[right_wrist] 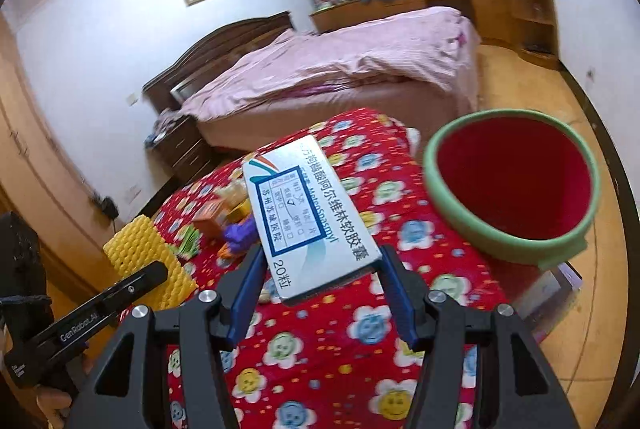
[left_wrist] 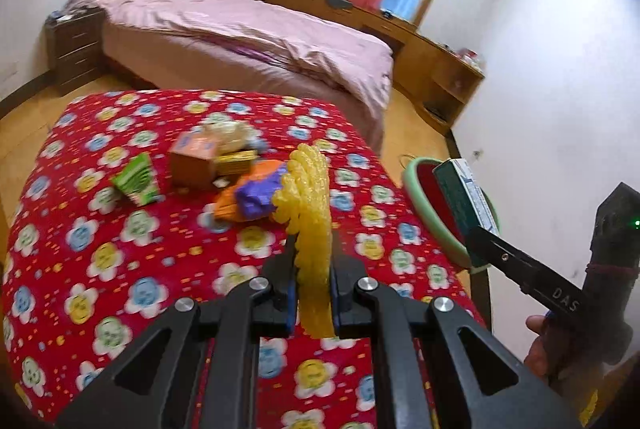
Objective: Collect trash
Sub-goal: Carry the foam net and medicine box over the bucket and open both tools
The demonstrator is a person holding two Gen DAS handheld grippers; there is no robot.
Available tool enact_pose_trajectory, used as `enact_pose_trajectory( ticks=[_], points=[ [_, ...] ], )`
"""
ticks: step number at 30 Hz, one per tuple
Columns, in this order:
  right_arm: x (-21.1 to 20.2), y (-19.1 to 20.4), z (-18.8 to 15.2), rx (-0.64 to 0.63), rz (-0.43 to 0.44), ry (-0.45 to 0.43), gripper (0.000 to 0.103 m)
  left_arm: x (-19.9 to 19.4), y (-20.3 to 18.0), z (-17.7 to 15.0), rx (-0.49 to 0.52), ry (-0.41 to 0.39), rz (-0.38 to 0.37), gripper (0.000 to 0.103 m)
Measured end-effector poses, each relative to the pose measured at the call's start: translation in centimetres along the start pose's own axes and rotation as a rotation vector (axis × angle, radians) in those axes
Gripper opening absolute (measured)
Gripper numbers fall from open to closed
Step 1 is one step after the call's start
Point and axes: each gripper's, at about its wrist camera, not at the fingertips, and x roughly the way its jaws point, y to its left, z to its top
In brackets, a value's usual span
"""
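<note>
Claw (left_wrist: 314, 261) around bumpy yellow foam net (left_wrist: 308, 197)

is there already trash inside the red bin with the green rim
No, in the right wrist view the red bin shows only its bare red interior, and the medicine box is held in the right gripper, not in the bin.

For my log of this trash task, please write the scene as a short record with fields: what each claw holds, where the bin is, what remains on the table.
left claw: shut on yellow foam net
right claw: shut on white medicine box
bin: red inside, green rim, beside the table's right edge
table cloth: red, with flowers
remaining on table: green carton, brown box, purple and orange wrapper
</note>
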Motion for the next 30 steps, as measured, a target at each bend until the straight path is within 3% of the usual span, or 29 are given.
enact_pose_trajectory(
  ticks=[14,30],
  points=[
    [-1.8,-8.0,1.2,0.114,-0.110,-0.044,0.060,6.3,-8.3,2.8,0.160,0.068,-0.070,0.011],
    [-1.0,-17.3,2.9,0.197,-0.227,-0.052,0.060,15.2,-16.5,3.4,0.255,0.155,-0.147,0.011]
  ],
)
